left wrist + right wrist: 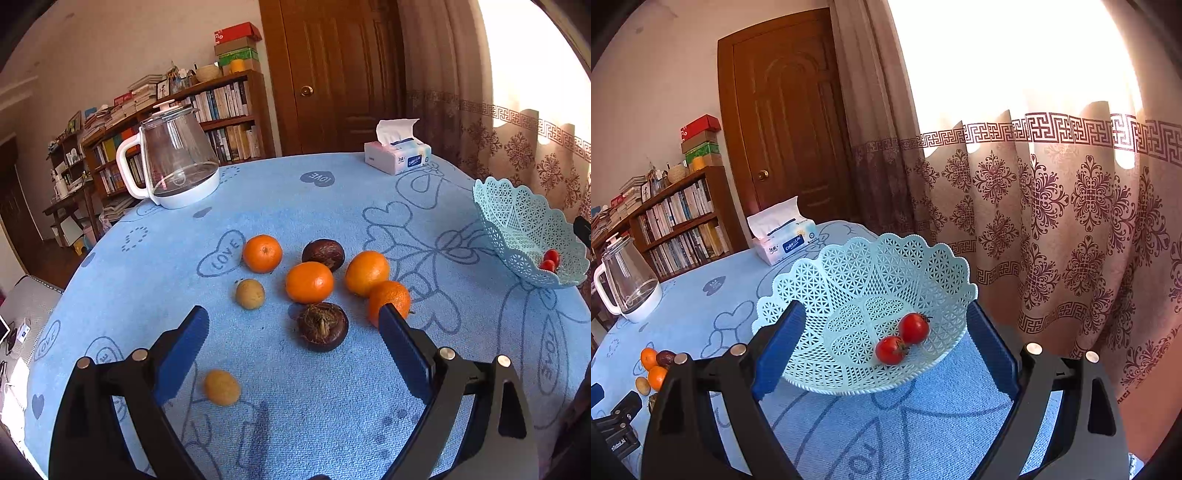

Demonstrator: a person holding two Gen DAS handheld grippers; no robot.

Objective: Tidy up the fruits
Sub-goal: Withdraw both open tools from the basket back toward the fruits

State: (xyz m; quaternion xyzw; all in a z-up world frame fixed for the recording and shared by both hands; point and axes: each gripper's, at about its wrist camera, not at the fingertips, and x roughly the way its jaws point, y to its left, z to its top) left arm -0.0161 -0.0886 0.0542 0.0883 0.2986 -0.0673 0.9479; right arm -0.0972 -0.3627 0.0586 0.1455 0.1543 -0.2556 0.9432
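Left claw (293, 317) released, hovered over loose fruit on desk (332, 406). Nearest brown mangosteen (322, 326) looked firm, light; grip across its middle. Right claw (886, 325) released, empty, at lattice basket (864, 280) holding two cherry tomatoes (901, 338).

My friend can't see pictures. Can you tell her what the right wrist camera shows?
Two small red tomatoes sit in a pale blue lattice basket on a blue tablecloth, framed by the open right gripper. A tissue pack and glass kettle stand behind.
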